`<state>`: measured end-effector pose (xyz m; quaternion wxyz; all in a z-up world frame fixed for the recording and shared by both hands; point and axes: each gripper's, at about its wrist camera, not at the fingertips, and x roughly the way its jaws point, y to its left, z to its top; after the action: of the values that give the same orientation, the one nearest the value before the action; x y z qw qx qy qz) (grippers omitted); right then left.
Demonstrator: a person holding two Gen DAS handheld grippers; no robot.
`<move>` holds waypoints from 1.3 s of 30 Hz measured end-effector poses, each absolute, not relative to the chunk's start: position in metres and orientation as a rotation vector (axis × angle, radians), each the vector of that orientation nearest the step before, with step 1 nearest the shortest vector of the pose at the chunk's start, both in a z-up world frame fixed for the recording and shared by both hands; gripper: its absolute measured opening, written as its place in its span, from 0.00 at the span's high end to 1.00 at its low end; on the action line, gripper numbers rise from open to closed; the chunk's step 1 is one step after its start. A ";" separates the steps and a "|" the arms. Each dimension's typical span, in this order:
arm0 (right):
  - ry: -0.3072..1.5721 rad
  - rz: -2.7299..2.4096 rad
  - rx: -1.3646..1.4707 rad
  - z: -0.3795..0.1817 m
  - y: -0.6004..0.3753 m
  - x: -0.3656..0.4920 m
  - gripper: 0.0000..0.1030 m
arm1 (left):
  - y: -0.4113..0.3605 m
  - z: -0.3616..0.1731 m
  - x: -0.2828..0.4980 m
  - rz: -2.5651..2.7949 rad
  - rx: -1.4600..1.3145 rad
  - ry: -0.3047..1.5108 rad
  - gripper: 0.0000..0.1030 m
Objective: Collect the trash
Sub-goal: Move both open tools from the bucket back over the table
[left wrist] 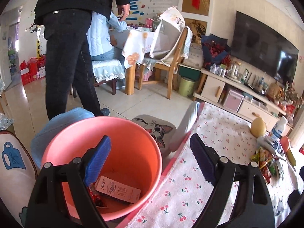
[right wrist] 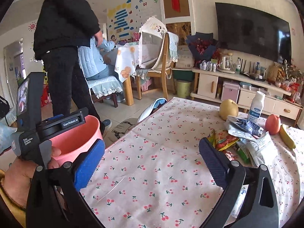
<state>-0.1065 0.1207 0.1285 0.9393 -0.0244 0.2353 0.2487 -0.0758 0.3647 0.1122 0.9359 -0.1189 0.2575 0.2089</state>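
Wrappers [right wrist: 233, 142] lie heaped just right of my right claw [right wrist: 152, 163], both claws gaping, empty. My left claw [left wrist: 150, 161] hangs over the bin [left wrist: 106, 163], trash already inside; I'd fetch more.

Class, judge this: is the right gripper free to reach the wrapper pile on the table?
Probably yes: the right gripper is open and empty, with only bare tablecloth before the wrapper pile.

The pink bin [right wrist: 76, 140] is half hidden behind the left tongs [left wrist: 150, 158] in the right wrist view. The wrappers [left wrist: 266, 161] are cut by the edge, their print too small to read.
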 end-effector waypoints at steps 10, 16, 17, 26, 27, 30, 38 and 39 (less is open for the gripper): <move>0.456 0.473 -0.004 0.130 0.076 -0.111 0.05 | 0.332 0.107 -0.073 0.399 -0.149 0.507 0.17; 0.448 0.437 0.018 0.129 0.050 -0.112 0.05 | 0.314 0.106 -0.072 0.375 -0.102 0.512 0.17; 0.450 0.432 0.027 0.129 0.046 -0.113 0.05 | 0.311 0.106 -0.071 0.369 -0.093 0.513 0.17; 0.455 0.371 0.060 0.129 0.007 -0.109 0.05 | 0.274 0.104 -0.071 0.279 -0.044 0.511 0.17; 0.458 0.366 0.071 0.130 0.002 -0.108 0.05 | 0.270 0.103 -0.072 0.268 -0.041 0.507 0.17; 0.460 0.349 0.094 0.130 -0.012 -0.108 0.05 | 0.258 0.103 -0.073 0.240 -0.032 0.500 0.17; 0.482 0.296 0.123 0.125 -0.050 -0.104 0.05 | 0.227 0.100 -0.068 0.169 -0.029 0.494 0.17; 0.485 0.290 0.125 0.126 -0.055 -0.103 0.05 | 0.223 0.100 -0.068 0.156 -0.031 0.494 0.17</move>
<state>-0.1029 -0.0553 0.1256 0.9585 0.0619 0.2389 0.1428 -0.0677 0.2230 0.1000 0.9665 -0.0153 0.2443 0.0771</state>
